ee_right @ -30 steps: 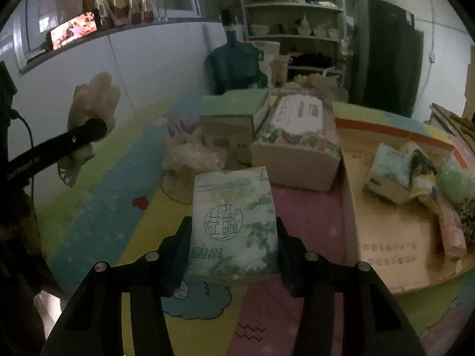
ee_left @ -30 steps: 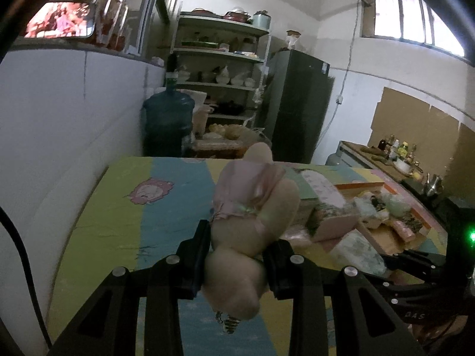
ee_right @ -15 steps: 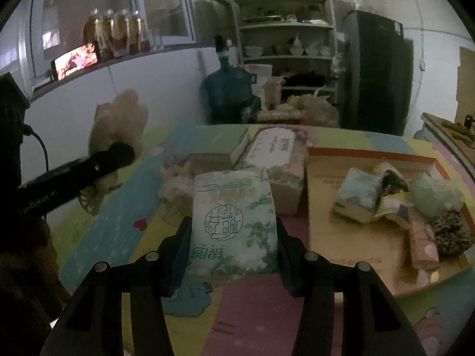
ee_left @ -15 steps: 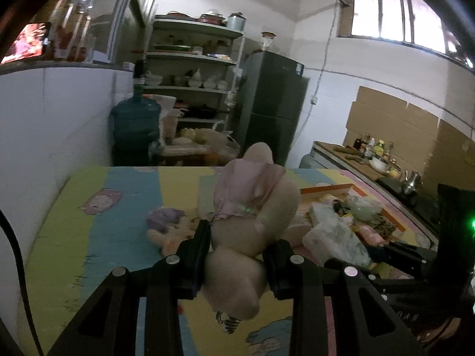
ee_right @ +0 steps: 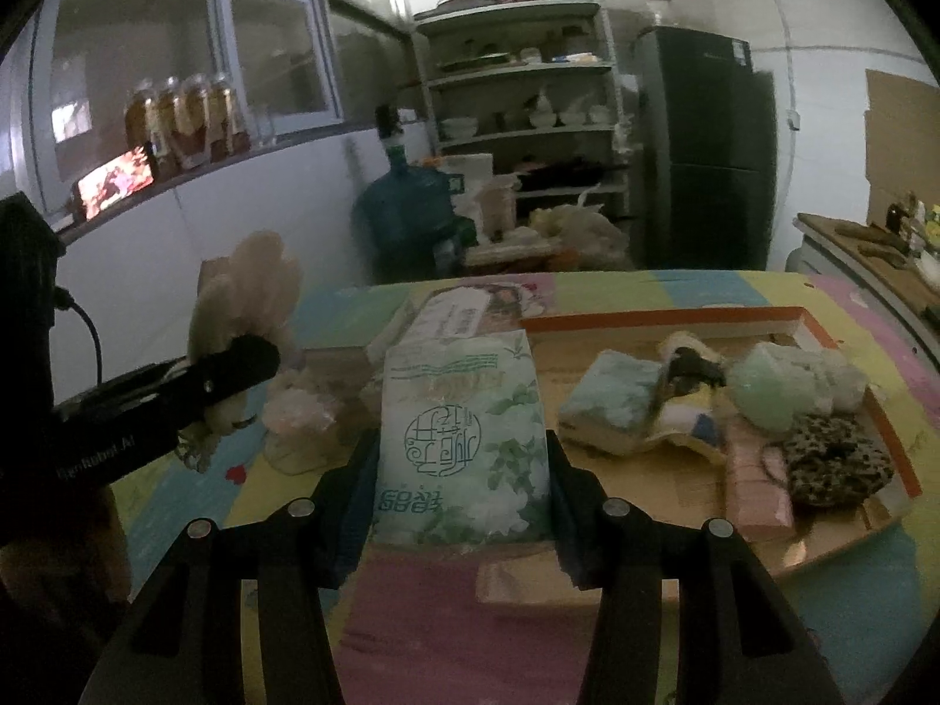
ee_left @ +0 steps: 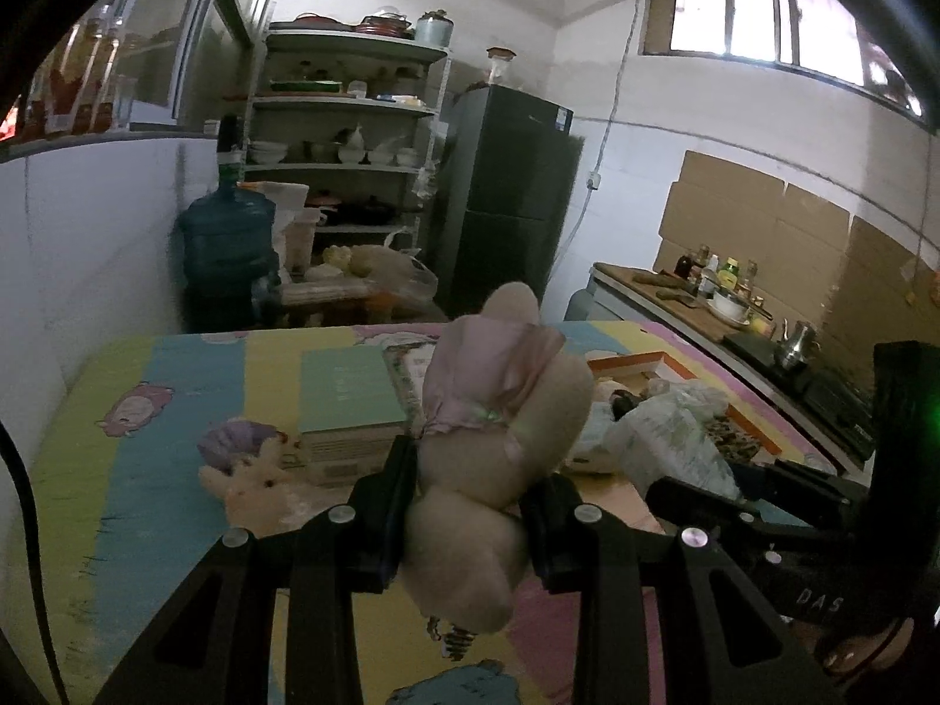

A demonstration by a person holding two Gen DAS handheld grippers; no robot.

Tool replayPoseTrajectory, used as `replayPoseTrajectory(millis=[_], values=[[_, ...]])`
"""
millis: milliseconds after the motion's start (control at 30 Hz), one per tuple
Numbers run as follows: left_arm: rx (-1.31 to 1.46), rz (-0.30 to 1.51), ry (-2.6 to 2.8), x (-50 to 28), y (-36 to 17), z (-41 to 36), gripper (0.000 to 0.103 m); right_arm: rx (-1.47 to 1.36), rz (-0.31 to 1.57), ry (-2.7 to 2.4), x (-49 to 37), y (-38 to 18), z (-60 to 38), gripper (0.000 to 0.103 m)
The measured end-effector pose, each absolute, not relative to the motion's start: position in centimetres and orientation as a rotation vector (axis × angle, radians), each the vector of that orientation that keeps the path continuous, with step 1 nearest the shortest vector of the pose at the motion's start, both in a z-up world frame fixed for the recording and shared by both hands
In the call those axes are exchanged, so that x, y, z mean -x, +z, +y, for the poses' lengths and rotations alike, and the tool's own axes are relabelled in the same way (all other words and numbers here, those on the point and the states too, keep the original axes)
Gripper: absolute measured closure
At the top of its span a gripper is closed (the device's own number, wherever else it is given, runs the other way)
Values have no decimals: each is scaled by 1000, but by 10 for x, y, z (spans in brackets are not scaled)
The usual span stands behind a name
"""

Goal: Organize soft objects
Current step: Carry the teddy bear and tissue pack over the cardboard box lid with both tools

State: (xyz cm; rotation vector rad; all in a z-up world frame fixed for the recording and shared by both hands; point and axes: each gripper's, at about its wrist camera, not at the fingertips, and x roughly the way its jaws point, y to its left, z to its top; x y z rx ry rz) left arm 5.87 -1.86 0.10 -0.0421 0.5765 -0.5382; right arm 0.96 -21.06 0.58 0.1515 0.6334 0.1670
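Observation:
My left gripper (ee_left: pixel 467 505) is shut on a beige plush toy (ee_left: pixel 499 411) with a pink ribbon, held above the colourful table mat. It also shows at the left of the right wrist view (ee_right: pixel 247 305). My right gripper (ee_right: pixel 461 493) is shut on a green-and-white tissue pack (ee_right: pixel 464 435), held above the mat to the left of a shallow orange-edged cardboard tray (ee_right: pixel 658 317). The tray holds several soft items: a light blue sponge (ee_right: pixel 611 399), a pale green bundle (ee_right: pixel 769 376), a pink pad (ee_right: pixel 755 482) and a spotted pouch (ee_right: pixel 834 464).
A small plush with a purple shell (ee_left: pixel 247 464) lies on the mat at the left. A green-topped box (ee_left: pixel 346 393) and a long floral tissue box (ee_right: pixel 464 317) lie mid-table. A water jug (ee_left: pixel 226 247), shelves (ee_left: pixel 346 164) and a fridge (ee_left: pixel 505 200) stand behind.
Both grippers have lifted and drawn back with their loads. The left view has swung right, bringing the small plush and the green box into sight. The grips are unchanged.

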Motion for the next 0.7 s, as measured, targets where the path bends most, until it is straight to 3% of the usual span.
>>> replayPoseTrajectory(millis=[700], values=[[28,623,-608,-64,-7,-93,69,-221,607,82,4,9,-283,50]])
